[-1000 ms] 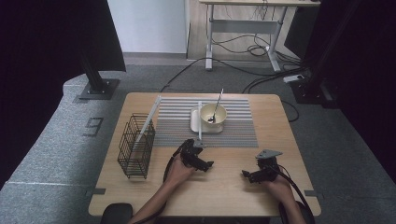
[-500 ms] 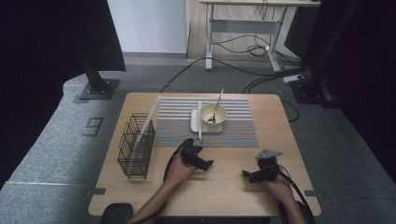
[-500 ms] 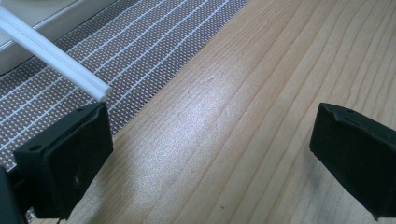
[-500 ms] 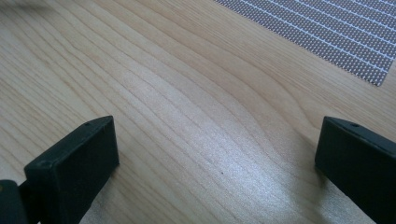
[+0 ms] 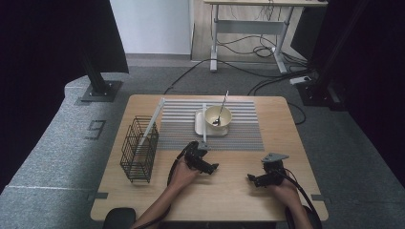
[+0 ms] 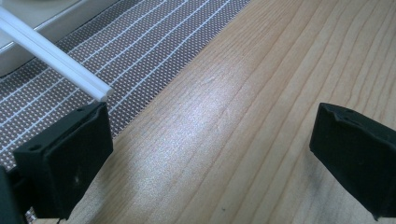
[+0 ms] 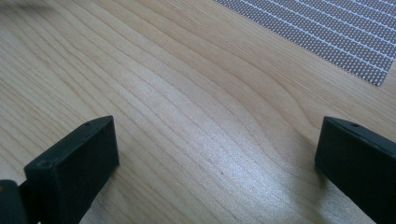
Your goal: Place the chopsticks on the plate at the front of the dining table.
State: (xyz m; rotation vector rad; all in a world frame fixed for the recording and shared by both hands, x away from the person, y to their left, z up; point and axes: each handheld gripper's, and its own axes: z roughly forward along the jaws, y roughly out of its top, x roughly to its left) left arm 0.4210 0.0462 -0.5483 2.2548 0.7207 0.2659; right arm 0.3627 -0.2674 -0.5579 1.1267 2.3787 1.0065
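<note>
White chopsticks lie on the striped mat, tips just beside the left gripper, whose jaws gape wide, empty. Right gripper is equally wide, holding nothing, over bare wooden table. Bowl farther back.

— Where does the high view sit?
— Above the person's side, looking forward and down on the whole table from far off.
— And the gripper views?
— Each looks along its own jaws, close over the wood. All three share the tabletop and striped mat; the left one also catches the white chopsticks seen from above.
</note>
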